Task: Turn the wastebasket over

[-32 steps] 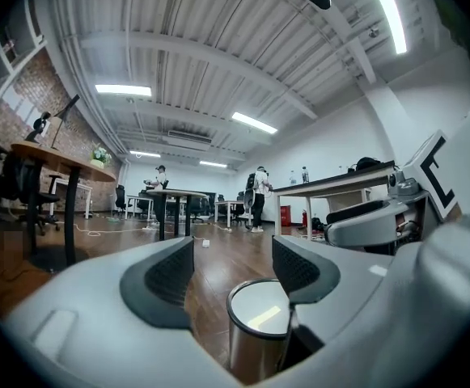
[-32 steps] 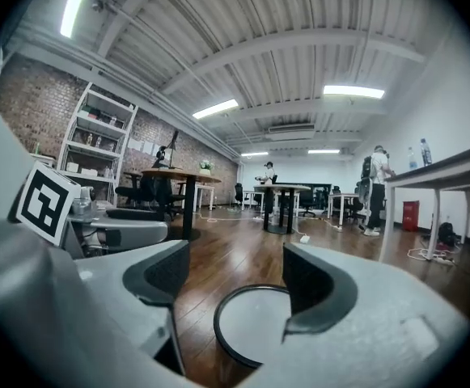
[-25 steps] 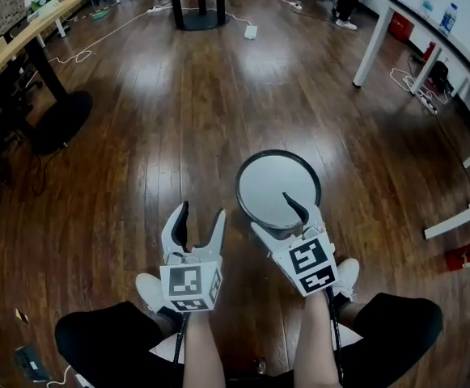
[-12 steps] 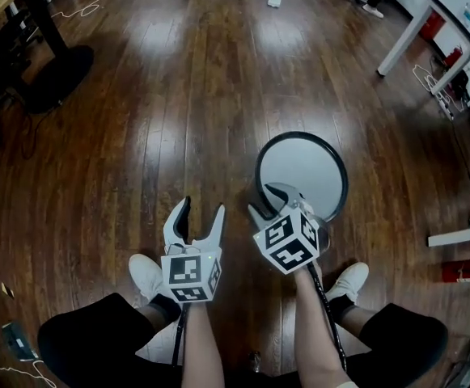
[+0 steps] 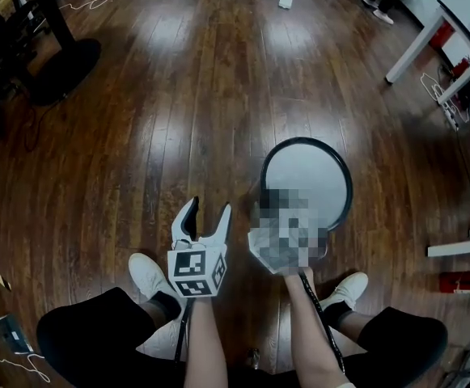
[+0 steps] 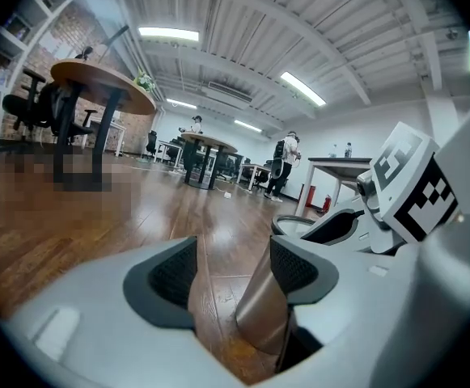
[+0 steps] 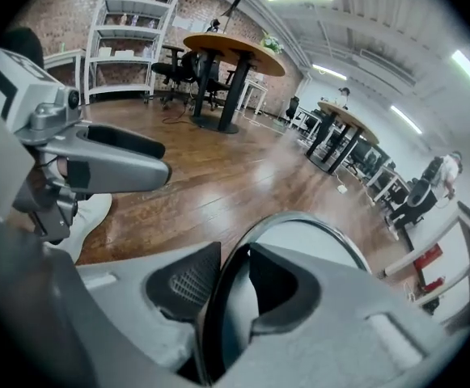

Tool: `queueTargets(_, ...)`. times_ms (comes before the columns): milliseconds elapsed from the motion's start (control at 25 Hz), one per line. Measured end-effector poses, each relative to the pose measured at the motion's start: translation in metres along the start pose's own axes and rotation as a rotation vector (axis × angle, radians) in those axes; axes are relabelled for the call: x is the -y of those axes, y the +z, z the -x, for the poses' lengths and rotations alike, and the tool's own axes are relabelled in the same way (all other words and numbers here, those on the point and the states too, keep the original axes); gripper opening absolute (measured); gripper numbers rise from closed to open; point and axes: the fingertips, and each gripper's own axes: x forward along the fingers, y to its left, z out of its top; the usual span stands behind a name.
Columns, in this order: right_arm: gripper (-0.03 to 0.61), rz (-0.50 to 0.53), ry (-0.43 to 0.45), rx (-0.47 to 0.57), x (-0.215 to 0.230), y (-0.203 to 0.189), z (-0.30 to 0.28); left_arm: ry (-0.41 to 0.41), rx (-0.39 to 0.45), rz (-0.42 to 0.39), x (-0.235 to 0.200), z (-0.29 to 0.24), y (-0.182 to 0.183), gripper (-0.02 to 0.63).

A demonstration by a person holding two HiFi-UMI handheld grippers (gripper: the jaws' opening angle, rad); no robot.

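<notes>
The wastebasket (image 5: 345, 176) stands upright on the wood floor, a round bin with a black rim and a pale inside. In the right gripper view its near rim (image 7: 299, 221) runs between the two pads. My right gripper (image 7: 230, 273) is closing on that rim, one jaw inside the bin and one outside. A blurred patch covers this gripper in the head view. My left gripper (image 5: 206, 213) hangs open just left of the bin, low over the floor. In the left gripper view the bin's shiny wall (image 6: 263, 318) shows beside the right pad, ungripped.
My two white shoes (image 5: 149, 275) (image 5: 346, 289) stand just behind the grippers. White table legs (image 5: 417, 43) and a red object (image 5: 461, 281) are at the right. A black round table base (image 5: 65, 67) and cables lie at the upper left.
Both grippers have sunk toward the floor. The right gripper's jaws, wide over the bin's near edge before, have come together on the rim. The left gripper stays open.
</notes>
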Motion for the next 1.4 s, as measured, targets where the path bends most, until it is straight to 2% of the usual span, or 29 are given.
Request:
queueTargets(320,0.06,-0.148,-0.006,0.102,0.036,-0.002,0.019,-0.009,0.028,-0.006,0.01,-0.007,0.017,0.305)
queueTargets(680,0.058,-0.296,0.002,0.222,0.082,-0.026,0.052,-0.057,0.006,-0.014,0.038,-0.018,0.01,0.304)
queueTargets(920,0.058,-0.441,-0.018,0.329,0.122,-0.052,0.08,-0.099,-0.02,-0.024,0.06,-0.031,-0.001,0.304)
queueTargets(1160,0.058,-0.505,-0.011,0.414,0.156,-0.084,0.104,-0.141,-0.024,-0.053,0.087,-0.043,0.001,0.302)
queueTargets(1400,0.058,-0.662,-0.041,0.498,0.193,-0.122,0.123,-0.179,-0.073,-0.082,0.115,-0.054,-0.017,0.299)
